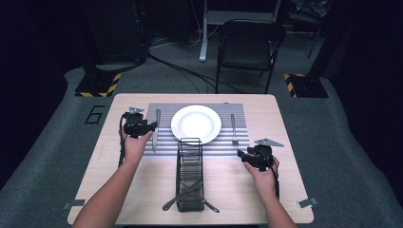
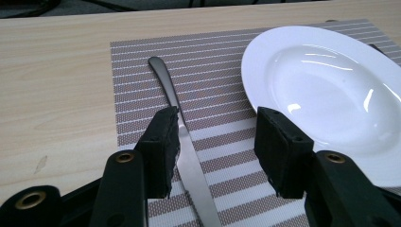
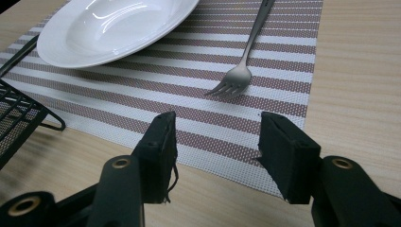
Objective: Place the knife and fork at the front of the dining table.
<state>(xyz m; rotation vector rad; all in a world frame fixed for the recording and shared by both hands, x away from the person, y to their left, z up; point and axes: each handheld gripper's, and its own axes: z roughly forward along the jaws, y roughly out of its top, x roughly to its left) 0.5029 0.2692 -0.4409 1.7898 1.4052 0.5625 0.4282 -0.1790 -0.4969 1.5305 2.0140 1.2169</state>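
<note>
Two grippers are in my hands, and both stand spread with nothing pinched between their jaws. My left gripper (image 1: 153,126) sits at the left side of the striped placemat (image 1: 166,142), over the table knife (image 1: 156,129) that lies flat on the mat, left of the white plate (image 1: 196,123). In the left gripper view the gripper (image 2: 215,151) has its jaws wide apart, and the knife (image 2: 182,142) runs up from the near edge between them, hard against the inner face of the left-hand jaw; I cannot tell whether that pad actually touches the metal. The other jaw hangs just beside the plate (image 2: 331,80) rim, over the placemat (image 2: 142,71).

My right gripper (image 1: 241,155) is near the right near corner of the mat, pointing left toward the wire cutlery basket (image 1: 190,175). In the right gripper view the gripper (image 3: 215,153) is open about as wide as the left one, its jaws over the near edge of the placemat (image 3: 283,71) and the bare wooden table (image 3: 359,94). The fork (image 3: 243,66) lies farther off on the mat, tines toward me, well apart from the jaws and untouched, to the right of the plate (image 3: 113,28). A corner of the basket (image 3: 19,118) shows at the left.

From the high view, the basket stands near the table's (image 1: 275,190) near edge, in the middle, with cutlery lying in its near end and sticking out on both sides; I cannot make out which pieces. A folding chair (image 1: 249,45) stands beyond the far edge.
</note>
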